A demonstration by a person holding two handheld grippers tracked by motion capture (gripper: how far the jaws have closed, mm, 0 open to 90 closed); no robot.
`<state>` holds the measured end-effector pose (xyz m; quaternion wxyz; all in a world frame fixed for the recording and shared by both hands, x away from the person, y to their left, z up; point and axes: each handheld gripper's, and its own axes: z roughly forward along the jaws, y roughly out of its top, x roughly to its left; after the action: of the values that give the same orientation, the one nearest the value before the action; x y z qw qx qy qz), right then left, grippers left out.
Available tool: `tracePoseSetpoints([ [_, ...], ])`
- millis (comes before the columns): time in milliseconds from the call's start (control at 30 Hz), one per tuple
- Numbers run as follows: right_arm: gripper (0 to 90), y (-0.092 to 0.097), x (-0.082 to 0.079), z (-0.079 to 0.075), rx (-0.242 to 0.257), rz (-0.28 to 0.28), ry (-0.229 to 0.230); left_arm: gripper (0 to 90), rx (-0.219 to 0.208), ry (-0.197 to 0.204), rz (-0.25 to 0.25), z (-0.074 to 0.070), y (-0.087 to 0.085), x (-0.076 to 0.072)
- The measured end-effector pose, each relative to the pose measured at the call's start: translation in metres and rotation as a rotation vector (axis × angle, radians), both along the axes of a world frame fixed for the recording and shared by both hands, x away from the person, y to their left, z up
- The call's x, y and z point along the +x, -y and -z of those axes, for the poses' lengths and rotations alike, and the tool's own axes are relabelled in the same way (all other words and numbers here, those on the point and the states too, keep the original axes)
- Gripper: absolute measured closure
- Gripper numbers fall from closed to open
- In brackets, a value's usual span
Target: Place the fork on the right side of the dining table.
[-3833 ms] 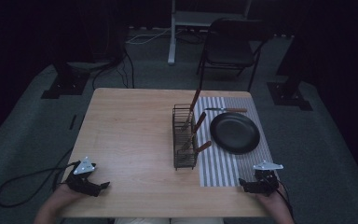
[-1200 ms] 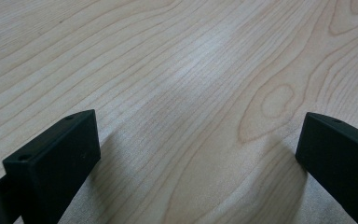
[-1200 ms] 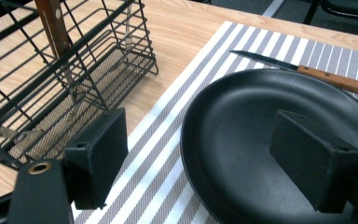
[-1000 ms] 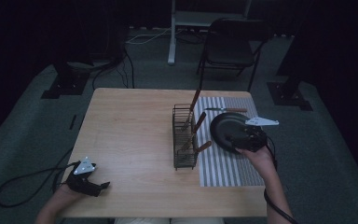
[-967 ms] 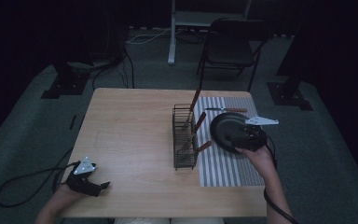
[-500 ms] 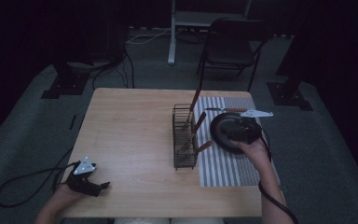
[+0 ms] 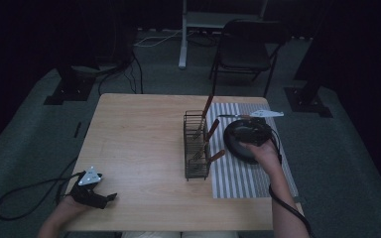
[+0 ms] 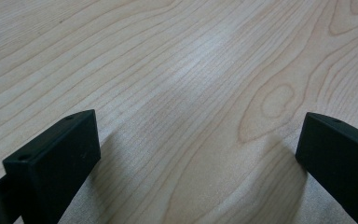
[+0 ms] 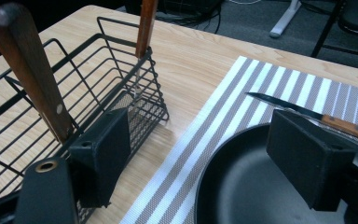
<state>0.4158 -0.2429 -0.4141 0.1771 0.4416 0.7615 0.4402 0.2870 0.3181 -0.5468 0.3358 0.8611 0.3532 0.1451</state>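
pan (image 9: pixel 242 186) under right gripper (image 9: pixel 205 158)

One wire rack (image 7: pixel 197 146), three wooden-handled utensils (image 7: pixel 212 130), one pan (image 7: pixel 245 141), one knife (image 9: pixel 307 114), one striped mat (image 7: pixel 243 171).

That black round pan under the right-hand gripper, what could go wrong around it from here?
The right gripper hangs open over the black round pan on the striped placemat.

1. A wooden-handled knife lies just beyond the pan; a forward reach might knock it.
2. The black wire rack with upright wooden-handled utensils stands close beside one jaw, which could snag it.
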Motion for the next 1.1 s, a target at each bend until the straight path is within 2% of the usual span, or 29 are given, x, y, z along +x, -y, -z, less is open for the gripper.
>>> tracePoseSetpoints([
  [267, 21.6, -0.01, 0.012, -0.008, 0.014, -0.006, 0.008, 0.0, 0.0, 0.0, 0.0, 0.0, 0.0, 0.0],
  [633, 21.7, -0.028, 0.029, -0.021, -0.015, -0.015, 0.02, 0.0, 0.0, 0.0, 0.0, 0.0, 0.0, 0.0],
  [900, 22.6, -0.038, 0.04, -0.03, -0.01, -0.018, 0.03, 0.0, 0.0, 0.001, 0.0, 0.0, 0.0, 0.0],
  [1100, 23.6, -0.046, 0.05, -0.033, 0.0, -0.022, 0.021, 0.0, 0.001, 0.001, 0.0, 0.0, 0.0, 0.0],
])
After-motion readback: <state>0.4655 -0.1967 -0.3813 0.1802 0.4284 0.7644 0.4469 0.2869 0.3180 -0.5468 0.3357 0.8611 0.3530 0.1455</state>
